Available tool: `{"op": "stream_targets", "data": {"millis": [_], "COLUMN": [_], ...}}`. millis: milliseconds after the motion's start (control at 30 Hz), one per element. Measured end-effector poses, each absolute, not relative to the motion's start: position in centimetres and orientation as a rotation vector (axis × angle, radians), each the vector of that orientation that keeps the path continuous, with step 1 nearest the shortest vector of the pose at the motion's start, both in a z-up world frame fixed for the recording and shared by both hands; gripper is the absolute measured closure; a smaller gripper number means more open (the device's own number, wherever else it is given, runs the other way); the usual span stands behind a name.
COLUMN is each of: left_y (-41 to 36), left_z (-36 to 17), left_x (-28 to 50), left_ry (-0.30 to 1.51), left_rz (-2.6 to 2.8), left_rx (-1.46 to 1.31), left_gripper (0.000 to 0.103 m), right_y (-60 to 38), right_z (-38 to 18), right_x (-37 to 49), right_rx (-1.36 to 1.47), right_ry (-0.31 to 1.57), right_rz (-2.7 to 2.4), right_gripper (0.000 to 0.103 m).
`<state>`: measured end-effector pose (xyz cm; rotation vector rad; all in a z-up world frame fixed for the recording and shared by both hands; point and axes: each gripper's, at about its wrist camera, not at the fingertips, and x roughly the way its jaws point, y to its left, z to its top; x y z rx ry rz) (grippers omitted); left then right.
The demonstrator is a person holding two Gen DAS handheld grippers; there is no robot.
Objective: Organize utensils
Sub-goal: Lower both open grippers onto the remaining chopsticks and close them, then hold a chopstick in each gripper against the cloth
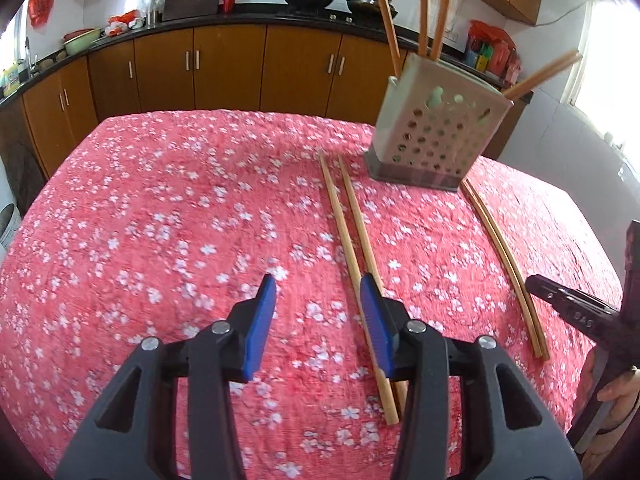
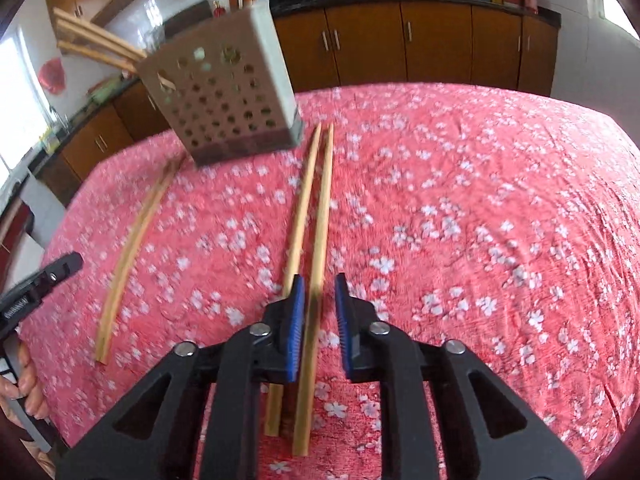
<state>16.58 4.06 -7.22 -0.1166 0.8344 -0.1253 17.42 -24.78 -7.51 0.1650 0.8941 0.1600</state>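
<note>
Risk: your right gripper (image 2: 319, 294) straddles one chopstick of the right pair (image 2: 310, 216), jaws narrow, pads not visibly pressing (the twin sits outside the left pad), so closing may grab one and roll the other. Holder (image 2: 224, 92) at 11 o'clock. Left gripper (image 1: 318, 300) half open, empty, pitched down beside the left pair (image 1: 352, 240)

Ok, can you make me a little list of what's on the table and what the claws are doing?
cover: pink flowered cloth
holder: grey box with holes, standing on the cloth
standing chopsticks: sticking out of the holder
first pair: lying on the cloth, beside the left claw
second pair: lying on the cloth, one stick between the right claw's pads
left claw: open, empty
right claw: open, not squeezing yet
</note>
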Motion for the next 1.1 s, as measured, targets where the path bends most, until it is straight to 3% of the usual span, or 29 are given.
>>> {"op": "stream_targets", "data": {"millis": [67, 600, 1100], "left_y": [3.6, 0.0, 6.6], "left_z": [-7.5, -10.2, -10.2], "left_x": [16.7, 17.8, 20.3], "left_ry": [0.844, 0.915, 0.902], "left_rz": [-0.135, -0.157, 0.012], "left_rx": [-0.117, -0.008, -0.042], "left_gripper": [0.064, 0.093, 0.094], "right_y": [-24.6, -27.5, -29.3], "right_z": [-7.6, -7.8, -7.6], "right_x": [17.5, 17.2, 19.2], "right_rx": [0.128, 0.142, 0.117], "right_ry": [0.886, 0.861, 0.859], "right_rz": [0.141, 0.061, -0.025], "right_gripper": [0.095, 0.095, 0.095]}}
